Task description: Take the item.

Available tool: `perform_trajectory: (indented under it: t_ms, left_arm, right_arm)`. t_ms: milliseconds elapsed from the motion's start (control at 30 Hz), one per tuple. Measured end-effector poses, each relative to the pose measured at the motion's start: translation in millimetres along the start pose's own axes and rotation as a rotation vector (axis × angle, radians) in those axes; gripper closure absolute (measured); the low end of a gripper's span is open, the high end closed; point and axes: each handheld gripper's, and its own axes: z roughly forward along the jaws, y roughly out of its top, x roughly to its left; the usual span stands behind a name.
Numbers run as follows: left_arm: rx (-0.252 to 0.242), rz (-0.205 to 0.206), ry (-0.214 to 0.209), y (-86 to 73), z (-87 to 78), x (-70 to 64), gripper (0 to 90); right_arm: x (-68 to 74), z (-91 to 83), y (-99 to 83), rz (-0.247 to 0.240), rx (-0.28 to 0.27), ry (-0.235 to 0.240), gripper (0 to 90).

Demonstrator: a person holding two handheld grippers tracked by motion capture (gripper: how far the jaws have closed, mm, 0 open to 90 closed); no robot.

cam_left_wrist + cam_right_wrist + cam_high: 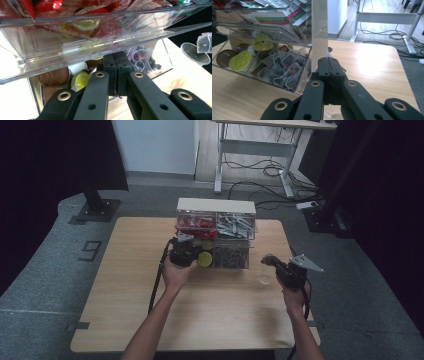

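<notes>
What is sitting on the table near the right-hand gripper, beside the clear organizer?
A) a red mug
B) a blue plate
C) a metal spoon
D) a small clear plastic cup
D: a small clear plastic cup stands on the wooden table just left of the right gripper.

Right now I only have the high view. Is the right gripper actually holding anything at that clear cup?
Observer: Yes. The left gripper view shows a mesh tea bag hanging at the rim of the clear cup.
Operator: Are its jaws closed?
Observer: The right gripper has its jaws pressed together, with a white scrap poking up between the tips.
Operator: What sits in front of the left gripper?
Observer: The left gripper, jaws together, faces brown and green-lidded capsules in the lower drawer.
</notes>
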Motion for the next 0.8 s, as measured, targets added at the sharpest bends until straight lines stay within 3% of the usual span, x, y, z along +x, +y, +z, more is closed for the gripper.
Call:
perform_trajectory:
  t_ms: [800]
  left_arm:
    - [-0.001,-0.006,-0.005,1.2,-1.2,0.7,89.1]
  right_arm:
    - [-14.9,1.5,-2.2,0.017,0.016,-0.033,89.1]
